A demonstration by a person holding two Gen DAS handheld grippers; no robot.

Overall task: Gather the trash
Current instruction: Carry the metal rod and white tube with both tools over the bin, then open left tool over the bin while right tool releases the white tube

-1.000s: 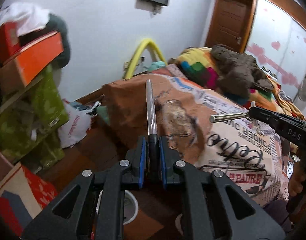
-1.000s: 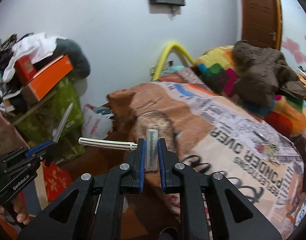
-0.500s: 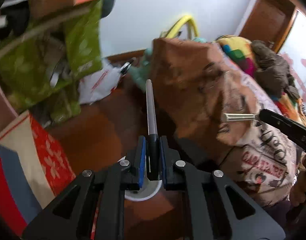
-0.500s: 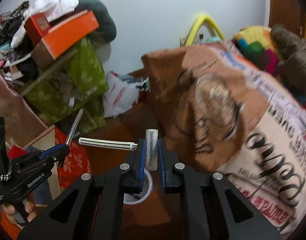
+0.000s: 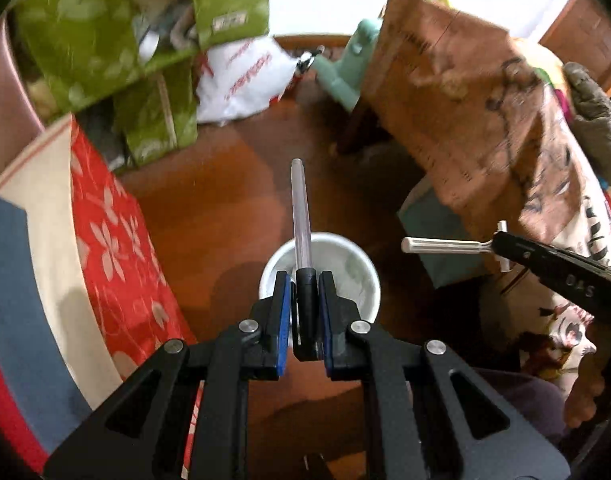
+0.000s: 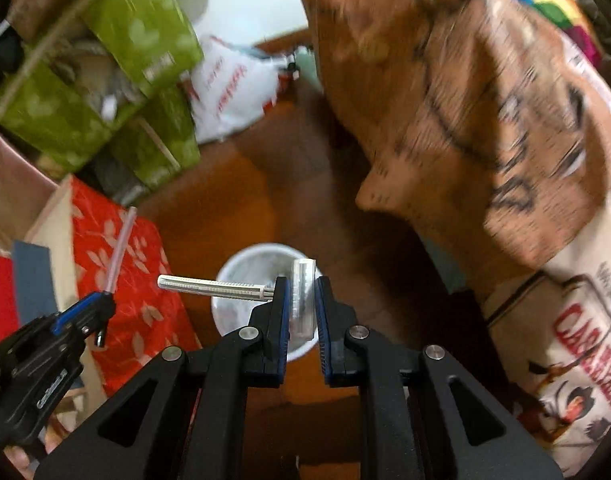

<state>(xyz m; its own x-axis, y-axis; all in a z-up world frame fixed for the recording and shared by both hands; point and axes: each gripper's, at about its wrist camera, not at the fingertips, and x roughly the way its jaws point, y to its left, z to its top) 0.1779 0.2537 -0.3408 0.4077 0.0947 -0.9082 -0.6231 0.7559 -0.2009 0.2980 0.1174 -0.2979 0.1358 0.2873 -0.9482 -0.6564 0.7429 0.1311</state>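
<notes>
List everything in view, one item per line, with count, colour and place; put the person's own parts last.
pen: one, clear barrel with black end, clamped in the left gripper, above the bin
razor: one, silver, head clamped in the right gripper, handle sticking out sideways
bin: one, white, on the wooden floor below both grippers
blanket: one, brown and cream with print, hanging over the bed edge
plastic bag: one, white with red print, on the floor by the wall
green bags: several, green, stacked at far left
cloth: one, red with white flowers, left of the bin
left gripper: black, blue pads, shut
right gripper: black, blue pads, shut
</notes>
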